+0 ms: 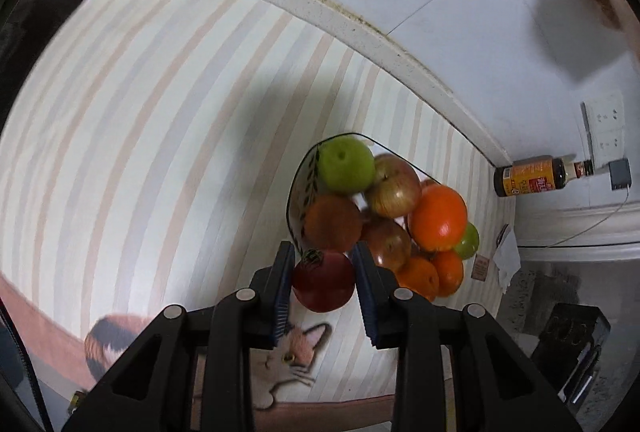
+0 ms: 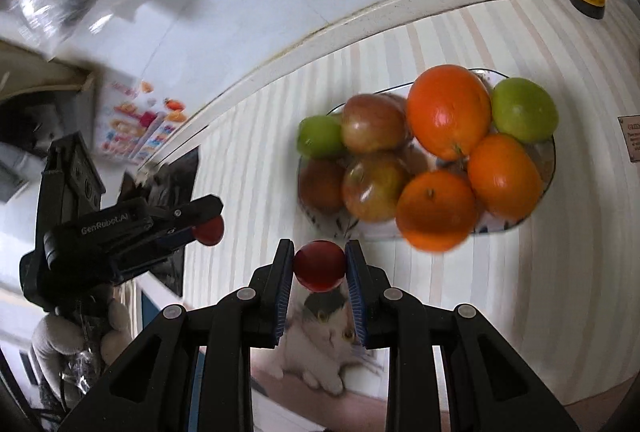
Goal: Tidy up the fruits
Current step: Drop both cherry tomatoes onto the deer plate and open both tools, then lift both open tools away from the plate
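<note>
My left gripper [image 1: 325, 274] is shut on a red tomato [image 1: 323, 282] with a green stem, held just short of a plate [image 1: 295, 187] piled with oranges [image 1: 438, 218], apples [image 1: 394, 185] and a green apple [image 1: 345, 163]. My right gripper [image 2: 320, 266] is shut on a smaller red tomato [image 2: 319, 266], held above the striped cloth near the same plate [image 2: 547, 167]. The left gripper [image 2: 200, 228] also shows at the left of the right wrist view, with its tomato [image 2: 210, 230] between the fingers.
The striped tablecloth [image 1: 140, 151] with a cat print [image 1: 298, 352] covers the table. A dark sauce bottle [image 1: 536, 175] stands at the wall by a socket [image 1: 606, 129]. A small card [image 1: 480, 268] and a crumpled paper [image 1: 506, 256] lie beyond the plate.
</note>
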{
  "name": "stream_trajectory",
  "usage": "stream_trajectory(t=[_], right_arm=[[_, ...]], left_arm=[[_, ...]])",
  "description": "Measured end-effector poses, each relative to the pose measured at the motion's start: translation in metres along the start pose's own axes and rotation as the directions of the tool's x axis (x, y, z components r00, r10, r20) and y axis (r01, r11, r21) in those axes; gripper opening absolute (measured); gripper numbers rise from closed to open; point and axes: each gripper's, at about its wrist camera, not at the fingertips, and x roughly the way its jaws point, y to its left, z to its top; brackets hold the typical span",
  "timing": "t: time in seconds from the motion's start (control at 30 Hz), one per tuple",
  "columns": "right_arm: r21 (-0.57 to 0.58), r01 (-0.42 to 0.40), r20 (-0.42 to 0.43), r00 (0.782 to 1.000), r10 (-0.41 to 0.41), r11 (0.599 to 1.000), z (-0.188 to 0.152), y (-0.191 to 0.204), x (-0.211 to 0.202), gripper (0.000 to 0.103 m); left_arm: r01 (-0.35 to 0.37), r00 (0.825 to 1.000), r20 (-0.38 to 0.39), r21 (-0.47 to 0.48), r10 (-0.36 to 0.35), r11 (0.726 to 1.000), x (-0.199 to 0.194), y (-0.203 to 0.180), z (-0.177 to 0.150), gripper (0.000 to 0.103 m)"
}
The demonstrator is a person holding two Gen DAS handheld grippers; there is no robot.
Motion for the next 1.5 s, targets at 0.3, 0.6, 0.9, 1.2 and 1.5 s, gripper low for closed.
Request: stream_trajectory(t=[0.3, 0.6, 0.9, 1.2, 1.5], right_arm=[[0.100, 0.043, -0.016, 0.999, -0.042, 0.994, 0.051, 0.009, 0.053, 0.028], [0.116, 0.119, -0.073, 0.991, -0.111, 0.986, 0.079, 0.014, 0.087, 0.036], [0.109, 0.191, -0.020, 0.982, -0.189, 0.976, 0.074, 0.006, 0.050, 0.080], [-0.088, 0.526, 0.113, 0.849, -0.517, 0.846, 0.045, 0.018, -0.012, 0.097], [-0.158, 0.553, 0.199, 0.829, -0.522, 0.818, 0.005, 0.005, -0.077, 0.098]], left_arm=[[0.027, 0.992, -0.120, 0.008, -0.026, 1.000, 0.056, 0.010, 0.052, 0.027], [0.052, 0.977, -0.207, -0.016, -0.054, 0.999, 0.082, 0.010, 0.064, 0.029], [-0.026, 0.989, -0.139, 0.120, 0.043, 0.992, 0.060, -0.009, 0.057, 0.092], [-0.242, 0.970, 0.073, 0.265, 0.230, 0.933, 0.011, -0.030, 0.001, 0.097], [-0.353, 0.924, 0.254, 0.268, 0.287, 0.897, -0.032, -0.076, -0.079, 0.097]])
